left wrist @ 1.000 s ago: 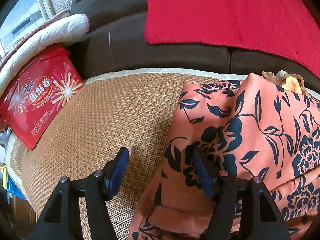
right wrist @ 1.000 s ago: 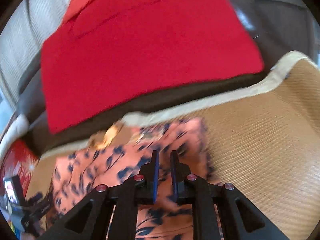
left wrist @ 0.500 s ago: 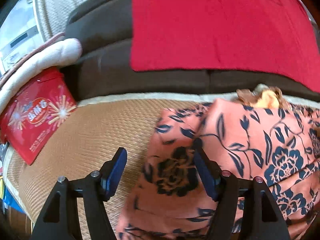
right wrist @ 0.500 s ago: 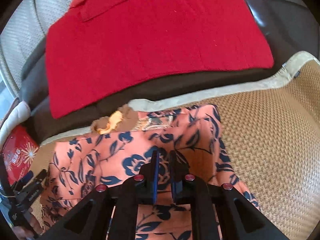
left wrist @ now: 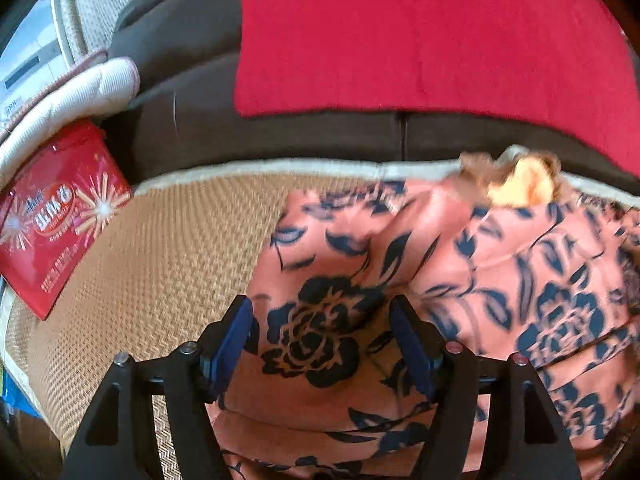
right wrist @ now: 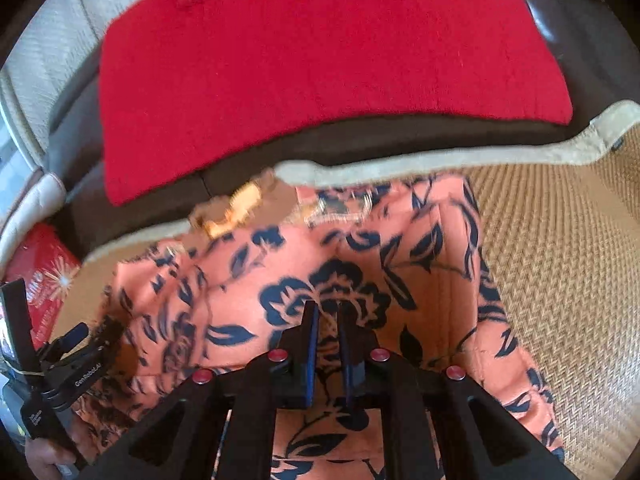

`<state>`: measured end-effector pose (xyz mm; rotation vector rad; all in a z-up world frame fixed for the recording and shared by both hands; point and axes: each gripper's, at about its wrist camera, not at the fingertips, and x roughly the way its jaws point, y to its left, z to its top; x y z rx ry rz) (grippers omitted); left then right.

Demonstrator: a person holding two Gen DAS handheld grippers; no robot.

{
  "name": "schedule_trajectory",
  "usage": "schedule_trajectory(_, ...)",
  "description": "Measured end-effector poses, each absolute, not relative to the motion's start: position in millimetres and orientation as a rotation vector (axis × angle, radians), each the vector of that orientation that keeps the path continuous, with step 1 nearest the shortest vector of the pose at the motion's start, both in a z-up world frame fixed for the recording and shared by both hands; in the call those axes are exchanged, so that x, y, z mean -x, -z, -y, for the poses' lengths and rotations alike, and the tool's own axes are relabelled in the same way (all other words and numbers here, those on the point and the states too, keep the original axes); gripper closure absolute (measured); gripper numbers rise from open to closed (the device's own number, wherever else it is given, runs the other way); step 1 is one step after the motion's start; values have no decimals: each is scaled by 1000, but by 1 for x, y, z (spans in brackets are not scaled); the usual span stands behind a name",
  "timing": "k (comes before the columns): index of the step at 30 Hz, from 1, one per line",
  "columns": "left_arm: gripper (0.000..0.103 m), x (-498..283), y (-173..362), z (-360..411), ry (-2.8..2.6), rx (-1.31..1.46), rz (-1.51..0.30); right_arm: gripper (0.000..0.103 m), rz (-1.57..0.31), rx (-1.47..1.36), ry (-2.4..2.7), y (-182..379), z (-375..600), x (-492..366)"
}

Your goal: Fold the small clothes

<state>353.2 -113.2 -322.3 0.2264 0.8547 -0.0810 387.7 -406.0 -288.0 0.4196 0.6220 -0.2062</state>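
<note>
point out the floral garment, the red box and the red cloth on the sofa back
floral garment [left wrist: 320, 320], left wrist view, on the big dark flower print
red box [left wrist: 60, 220], left wrist view, on its printed front
red cloth [right wrist: 320, 60], right wrist view, on its flat middle

Black two-finger left gripper [left wrist: 322, 334] with blue-padded jaws apart, black right gripper [right wrist: 327, 312] nearly closed, both tilted downward.

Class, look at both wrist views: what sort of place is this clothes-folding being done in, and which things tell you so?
Most likely a living room at home. A dark brown sofa carries a woven seat mat, a red cloth hangs over its backrest, and a red snack box leans at one end beside the floral garment.
</note>
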Motion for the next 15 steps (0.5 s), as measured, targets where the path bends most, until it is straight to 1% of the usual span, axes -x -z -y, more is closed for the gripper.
schedule_trajectory(2,31,-349,318,119,94,-227,-830,90,-600,-421,187,283,408,-380)
schedule_trajectory(4,31,-349,324,123,100,-245,-860,90,-612,-426,169,285,411,-383)
schedule_trajectory(6,31,-352,337,130,88,-271,-917,90,-653,-427,168,288,411,-384)
schedule_trajectory(8,31,-354,341,128,86,-262,-933,90,-712,-420,175,296,407,-396)
schedule_trajectory(12,31,-352,335,126,90,-238,-934,90,-730,-406,171,302,403,-409)
schedule_trajectory(15,31,-351,323,118,89,-217,-900,90,-705,-413,171,296,406,-399)
